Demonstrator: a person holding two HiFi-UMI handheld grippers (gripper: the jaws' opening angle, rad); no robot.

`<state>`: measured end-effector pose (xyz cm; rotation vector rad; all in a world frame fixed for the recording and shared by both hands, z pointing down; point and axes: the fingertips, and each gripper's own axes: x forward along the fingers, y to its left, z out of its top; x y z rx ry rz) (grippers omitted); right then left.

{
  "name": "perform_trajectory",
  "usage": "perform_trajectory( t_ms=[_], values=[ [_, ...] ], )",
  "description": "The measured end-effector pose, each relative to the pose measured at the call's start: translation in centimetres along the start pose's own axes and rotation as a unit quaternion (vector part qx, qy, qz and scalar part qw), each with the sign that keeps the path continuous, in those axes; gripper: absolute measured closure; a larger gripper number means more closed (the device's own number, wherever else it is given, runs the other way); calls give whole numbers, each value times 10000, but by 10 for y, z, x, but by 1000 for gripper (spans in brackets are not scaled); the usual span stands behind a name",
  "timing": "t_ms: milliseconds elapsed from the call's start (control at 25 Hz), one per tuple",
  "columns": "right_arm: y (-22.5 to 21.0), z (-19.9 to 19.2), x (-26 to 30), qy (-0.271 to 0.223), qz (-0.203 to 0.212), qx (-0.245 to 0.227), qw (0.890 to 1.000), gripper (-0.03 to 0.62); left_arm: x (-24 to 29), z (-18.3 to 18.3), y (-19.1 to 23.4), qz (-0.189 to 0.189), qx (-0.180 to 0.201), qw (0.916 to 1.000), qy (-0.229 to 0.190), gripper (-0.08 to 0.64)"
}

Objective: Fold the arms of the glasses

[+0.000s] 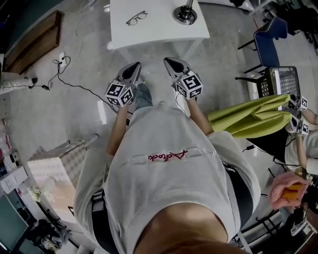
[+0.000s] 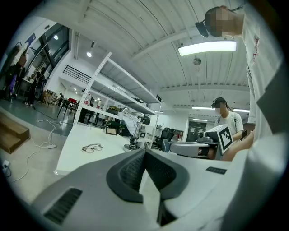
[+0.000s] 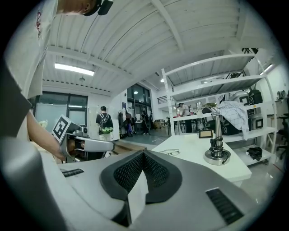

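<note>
The dark-framed glasses (image 1: 136,18) lie with arms spread on the white table (image 1: 159,32) ahead of me, left of its middle. They show small in the left gripper view (image 2: 92,147) and the right gripper view (image 3: 169,152). My left gripper (image 1: 135,67) and right gripper (image 1: 169,62) hover side by side over the floor, short of the table's near edge, well apart from the glasses. In each gripper view the jaws meet at the tip, left gripper (image 2: 144,151) and right gripper (image 3: 143,153), both shut with nothing between them.
A metal stand (image 1: 185,14) with a round base sits on the table right of the glasses. Cables (image 1: 64,74) trail across the floor at left. A blue chair (image 1: 271,47), a green cloth (image 1: 253,116) and another person's hand (image 1: 285,191) are at right.
</note>
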<state>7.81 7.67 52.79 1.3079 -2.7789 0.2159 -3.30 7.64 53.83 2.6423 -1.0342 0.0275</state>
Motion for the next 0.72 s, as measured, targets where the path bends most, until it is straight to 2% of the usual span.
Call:
perform_trajectory(
  t_ms=[360, 720],
  values=[
    [3, 3, -10, -71, -96, -84, 9999, 557, 1, 6, -14, -144, 159, 9998, -58, 531],
    [9, 3, -16, -83, -132, -83, 9998, 557, -4, 3, -19, -198, 164, 9997, -40, 531]
  ],
)
